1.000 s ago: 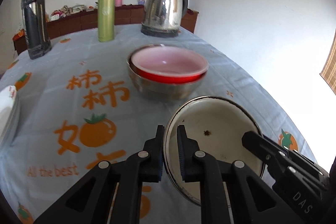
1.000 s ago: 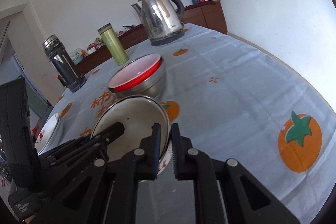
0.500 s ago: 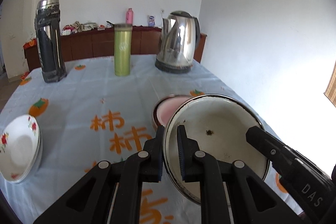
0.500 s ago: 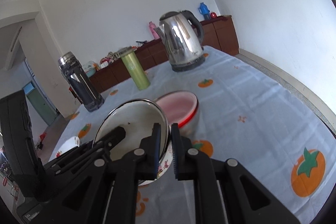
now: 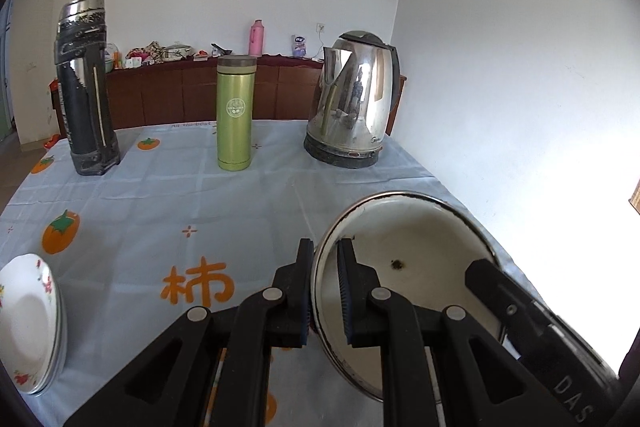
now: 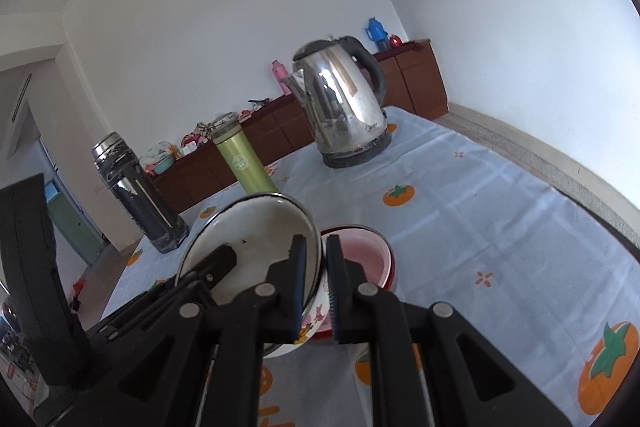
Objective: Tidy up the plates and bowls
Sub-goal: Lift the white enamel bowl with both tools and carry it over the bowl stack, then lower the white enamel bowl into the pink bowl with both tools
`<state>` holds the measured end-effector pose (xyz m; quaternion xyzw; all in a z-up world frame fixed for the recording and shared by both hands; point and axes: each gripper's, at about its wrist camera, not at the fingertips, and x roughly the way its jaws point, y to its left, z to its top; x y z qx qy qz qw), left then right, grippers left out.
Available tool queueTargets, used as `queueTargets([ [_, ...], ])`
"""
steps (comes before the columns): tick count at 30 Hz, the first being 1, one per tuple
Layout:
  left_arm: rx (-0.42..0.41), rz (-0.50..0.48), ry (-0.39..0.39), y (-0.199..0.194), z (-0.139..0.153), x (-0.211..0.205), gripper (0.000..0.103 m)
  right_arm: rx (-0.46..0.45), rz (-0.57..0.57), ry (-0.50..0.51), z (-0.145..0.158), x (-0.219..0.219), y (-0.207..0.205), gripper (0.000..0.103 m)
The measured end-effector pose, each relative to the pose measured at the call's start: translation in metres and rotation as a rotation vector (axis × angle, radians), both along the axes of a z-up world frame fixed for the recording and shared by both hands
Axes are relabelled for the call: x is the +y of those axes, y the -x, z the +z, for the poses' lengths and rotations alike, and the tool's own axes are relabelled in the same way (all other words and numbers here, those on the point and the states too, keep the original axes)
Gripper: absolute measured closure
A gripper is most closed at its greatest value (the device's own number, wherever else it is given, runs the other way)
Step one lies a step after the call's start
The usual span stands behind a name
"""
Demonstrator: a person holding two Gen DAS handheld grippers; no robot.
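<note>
A white enamel bowl [image 5: 412, 251] with a dark rim is held above the table by both grippers. My left gripper [image 5: 325, 291] is shut on its left rim. My right gripper [image 6: 323, 287] is shut on its right rim; the bowl also shows in the right wrist view [image 6: 256, 231]. Below and beyond it, a pink-lined red bowl [image 6: 364, 259] sits on the table, its lower part hidden. A stack of white flowered plates [image 5: 28, 323] rests at the table's left edge.
A steel kettle [image 5: 352, 107], a green flask [image 5: 235, 111] and a dark thermos [image 5: 86, 87] stand along the far side of the table [image 5: 160, 211]. A wooden sideboard [image 5: 180, 91] runs behind it. A white wall is close on the right.
Both grippers have lifted the enamel bowl well up off the table and over toward the stacked red bowl. The left view has tilted up, so that stack is hidden behind the held bowl.
</note>
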<state>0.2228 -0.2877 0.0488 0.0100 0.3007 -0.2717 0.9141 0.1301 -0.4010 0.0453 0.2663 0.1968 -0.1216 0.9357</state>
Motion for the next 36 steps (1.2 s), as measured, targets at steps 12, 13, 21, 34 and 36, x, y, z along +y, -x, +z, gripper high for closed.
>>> queueTargets([
  [12,0.050,-0.017,-0.004,-0.020,-0.024,-0.028,0.089,0.050,-0.038,-0.017,-0.025,-0.028,-0.018,0.093],
  [13,0.055,-0.014,-0.002,-0.021,-0.026,-0.028,0.089,0.054,-0.040,-0.015,-0.026,-0.029,-0.018,0.093],
  [21,0.079,0.011,-0.001,-0.028,-0.036,-0.024,0.088,0.069,-0.021,-0.010,-0.034,-0.024,-0.026,0.093],
  [34,0.085,0.030,-0.039,-0.035,-0.042,-0.027,0.088,0.061,-0.020,0.020,-0.045,-0.023,-0.032,0.091],
  [36,0.081,0.029,-0.042,-0.034,-0.043,-0.027,0.088,0.059,-0.021,0.016,-0.045,-0.024,-0.032,0.091],
])
